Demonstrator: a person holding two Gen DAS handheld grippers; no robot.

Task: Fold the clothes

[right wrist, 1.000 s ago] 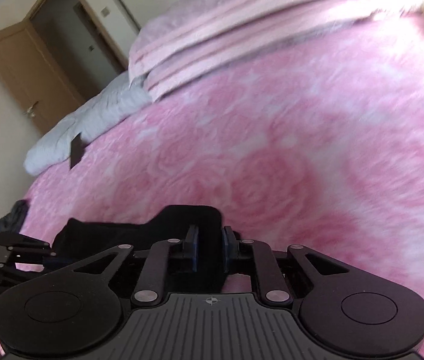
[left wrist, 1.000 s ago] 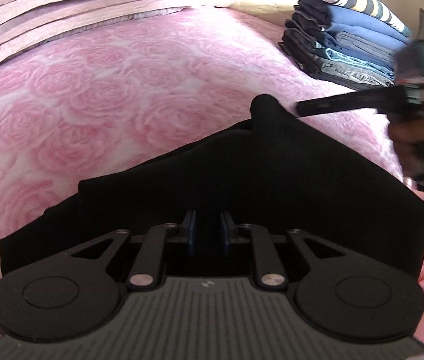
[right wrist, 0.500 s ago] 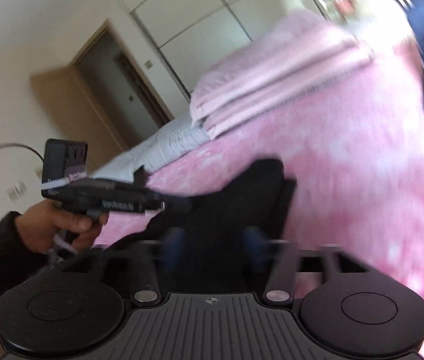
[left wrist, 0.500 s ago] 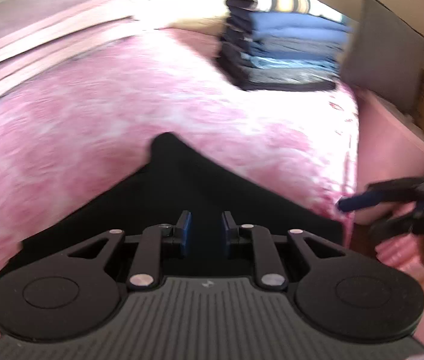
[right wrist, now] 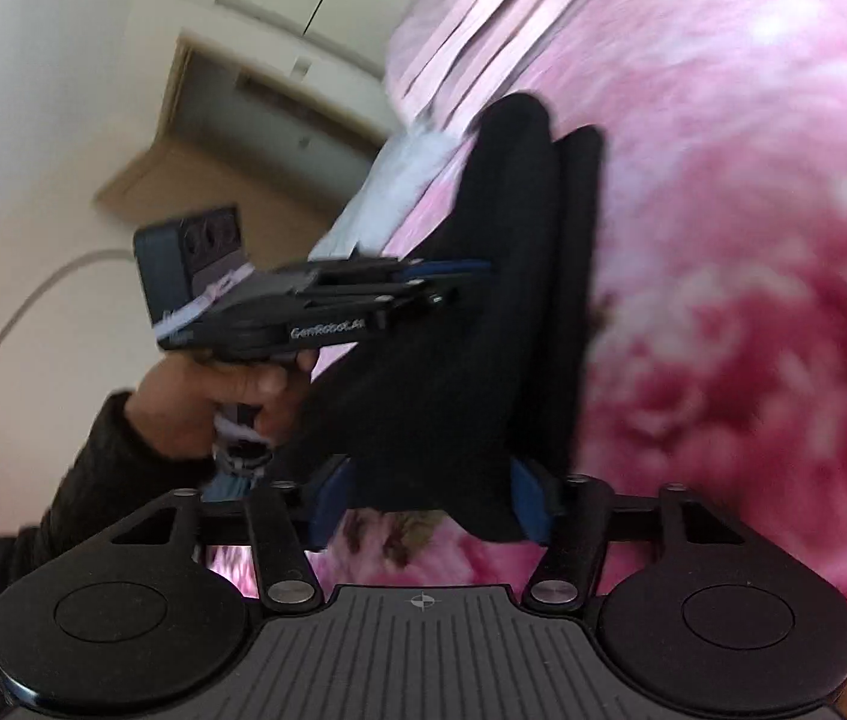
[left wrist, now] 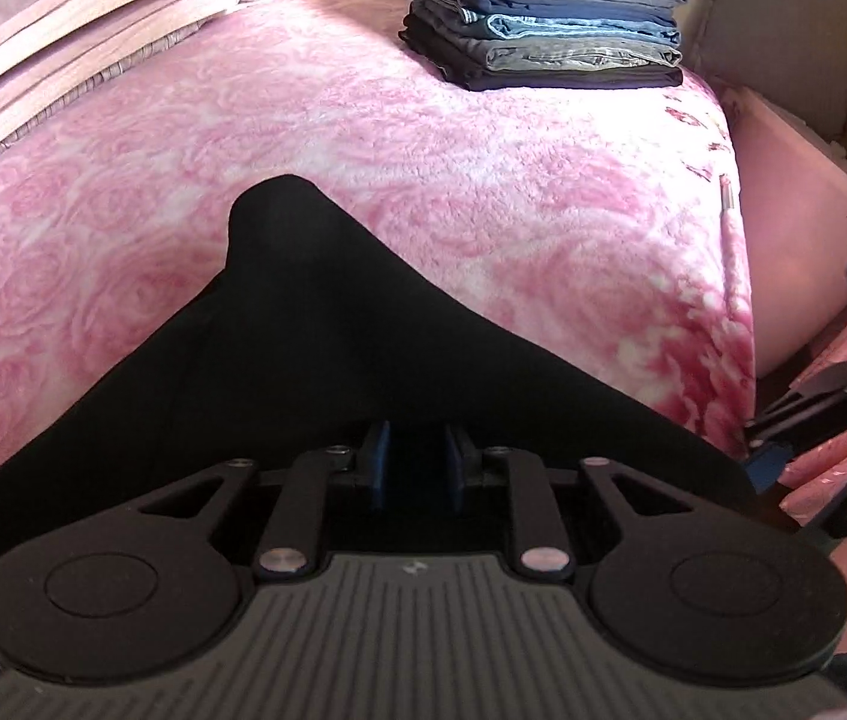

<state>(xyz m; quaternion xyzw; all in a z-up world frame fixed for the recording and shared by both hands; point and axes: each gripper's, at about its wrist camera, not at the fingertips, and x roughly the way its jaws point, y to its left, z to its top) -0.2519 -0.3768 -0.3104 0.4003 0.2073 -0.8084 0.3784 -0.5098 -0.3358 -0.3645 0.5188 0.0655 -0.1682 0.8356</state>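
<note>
A black garment [left wrist: 327, 360] lies folded on the pink rose blanket [left wrist: 483, 192], one corner pointing toward the far side. My left gripper [left wrist: 414, 465] is shut on the black garment's near edge. In the right wrist view the left gripper [right wrist: 453, 279] shows from the side, clamped on the garment [right wrist: 483, 300]. My right gripper [right wrist: 429, 510] is open at the garment's lower edge, cloth between its spread blue pads [right wrist: 528, 510]. It also shows at the right edge of the left wrist view [left wrist: 771, 462], off the bed's side.
A stack of folded clothes [left wrist: 543, 18] stands at the far right of the bed. Pink pillows [left wrist: 63, 60] lie at the far left. The bed's right edge [left wrist: 735, 300] drops to a pink box [left wrist: 807, 210]. A door [right wrist: 195, 138] and wall stand behind.
My right gripper has let go of the garment's far corner, opened, and swung down to the bed's right side. My left gripper has stayed shut on the near edge while its view turned right.
</note>
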